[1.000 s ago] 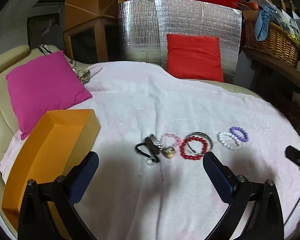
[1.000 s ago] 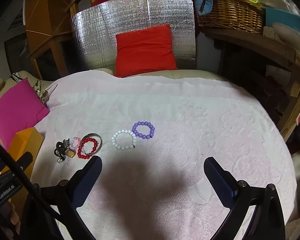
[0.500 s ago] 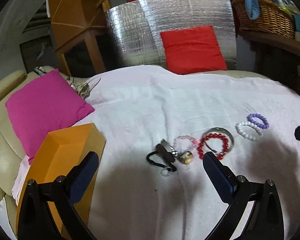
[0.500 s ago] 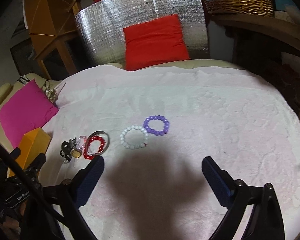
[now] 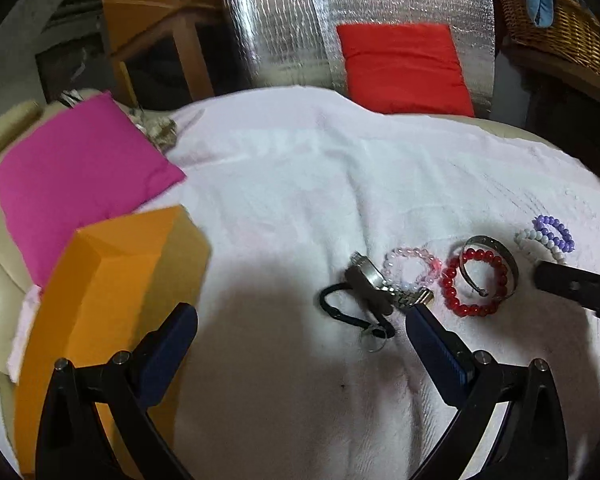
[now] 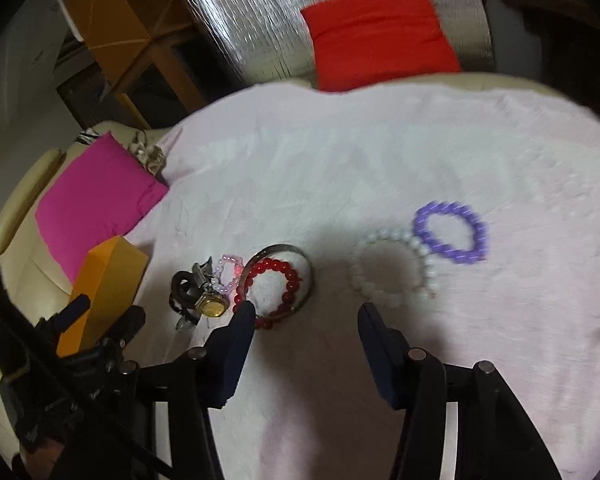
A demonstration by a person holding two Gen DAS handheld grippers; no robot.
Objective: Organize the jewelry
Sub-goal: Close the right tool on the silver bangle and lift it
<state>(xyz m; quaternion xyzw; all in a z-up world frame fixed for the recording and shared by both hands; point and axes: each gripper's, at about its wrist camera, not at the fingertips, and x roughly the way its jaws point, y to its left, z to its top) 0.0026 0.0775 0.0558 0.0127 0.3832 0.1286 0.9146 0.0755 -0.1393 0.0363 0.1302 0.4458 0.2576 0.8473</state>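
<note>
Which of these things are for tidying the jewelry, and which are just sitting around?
For the job: red bead bracelet, silver bangle, white bead bracelet, purple bead bracelet, pink bead bracelet, watch, orange box.

Just lying about: pink cushion, red cushion, wicker basket, silver foil panel.

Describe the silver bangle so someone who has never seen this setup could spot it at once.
Start at the pale pink blanket and find the row of bracelets on it. Between the pink bead bracelet and the white bead bracelet, the silver bangle lies overlapping the red bead bracelet. It is the only smooth metal band; every other ring is beaded.
</note>
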